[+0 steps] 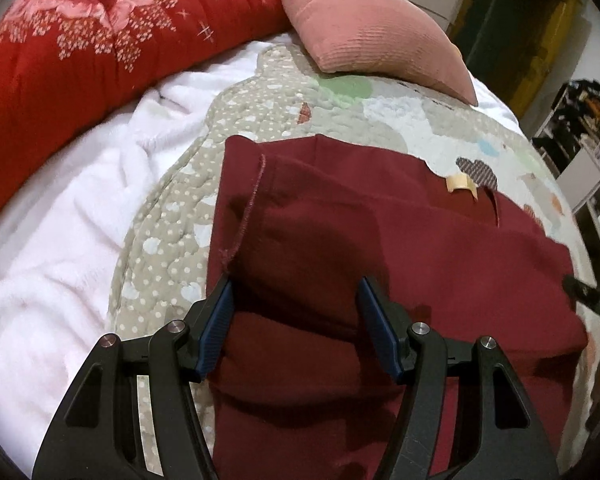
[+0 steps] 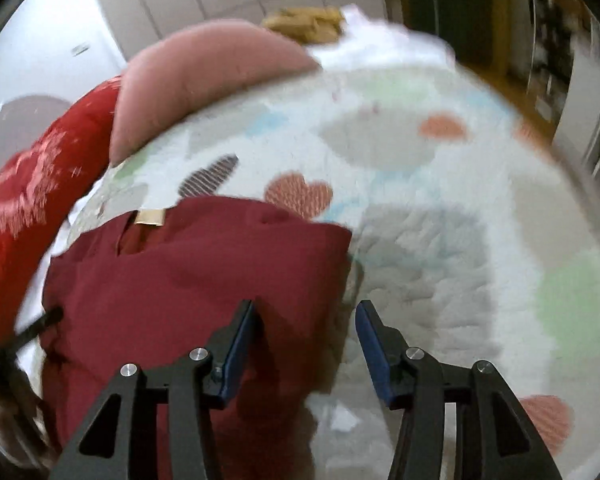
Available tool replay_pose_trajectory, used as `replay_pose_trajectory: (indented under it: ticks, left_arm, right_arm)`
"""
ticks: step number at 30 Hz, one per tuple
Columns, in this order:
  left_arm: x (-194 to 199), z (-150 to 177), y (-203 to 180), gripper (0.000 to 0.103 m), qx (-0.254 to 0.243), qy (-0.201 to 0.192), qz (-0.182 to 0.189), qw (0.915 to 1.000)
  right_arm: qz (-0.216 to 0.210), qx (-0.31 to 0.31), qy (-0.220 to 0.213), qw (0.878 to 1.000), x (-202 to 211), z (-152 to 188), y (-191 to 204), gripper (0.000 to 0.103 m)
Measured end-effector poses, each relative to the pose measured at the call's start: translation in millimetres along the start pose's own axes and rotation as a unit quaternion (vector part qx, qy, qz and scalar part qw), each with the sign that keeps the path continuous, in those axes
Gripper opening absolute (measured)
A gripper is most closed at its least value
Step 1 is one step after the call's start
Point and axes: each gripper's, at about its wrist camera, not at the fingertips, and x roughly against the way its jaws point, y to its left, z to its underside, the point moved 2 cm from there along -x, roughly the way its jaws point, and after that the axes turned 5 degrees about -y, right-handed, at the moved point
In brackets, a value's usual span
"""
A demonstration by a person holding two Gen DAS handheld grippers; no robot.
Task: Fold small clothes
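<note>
Left wrist view: one dark red garment (image 1: 380, 240), partly folded, lying flat on one patterned quilt (image 1: 172, 216) on the bed. One beige neck label (image 1: 462, 184) at its far edge. Behind it — one pink cushion (image 1: 364, 28), one red padded blanket (image 1: 80, 60), one white fleece blanket (image 1: 60, 220) along the left. Left tongs (image 1: 296, 292) released, jaws standing moderately wide over the near part of the garment, nothing gripped. The left blue pad sits right at a stitched seam edge of the cloth; cannot tell whether it touches. A second black tool tip shows at the right edge over the garment's corner.

Right wrist view, motion-blurred: same one garment (image 2: 180, 280), now at lower left on the quilt (image 2: 420, 240), label (image 2: 151, 217) at its far edge. One pink cushion (image 2: 204, 80) and one red blanket (image 2: 32, 184) at the left, one yellowish bundle of cloth (image 2: 304, 24) far back. Right tongs (image 2: 306, 312) released, about half open, nothing between the pads. Left finger hangs over the garment's right edge, right finger over bare quilt — the garment's edge runs up between them, not pinched.
</note>
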Motion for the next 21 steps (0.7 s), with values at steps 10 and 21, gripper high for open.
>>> replay_pose_trajectory:
  ticks: [10,21]
  left_arm:
    - [6.1,12.0,-14.2,0.063,-0.024,-0.002,0.007,0.9997]
    - [8.8,13.3,-16.4,0.063,-0.020,-0.003,0.011,0.9997]
  right_arm:
    - [0.032,0.086,-0.056,0.994,-3.6,-22.1,14.6,0.011]
    - [0.016,0.104,-0.062,0.992,42.0,4.1,0.1,0.031]
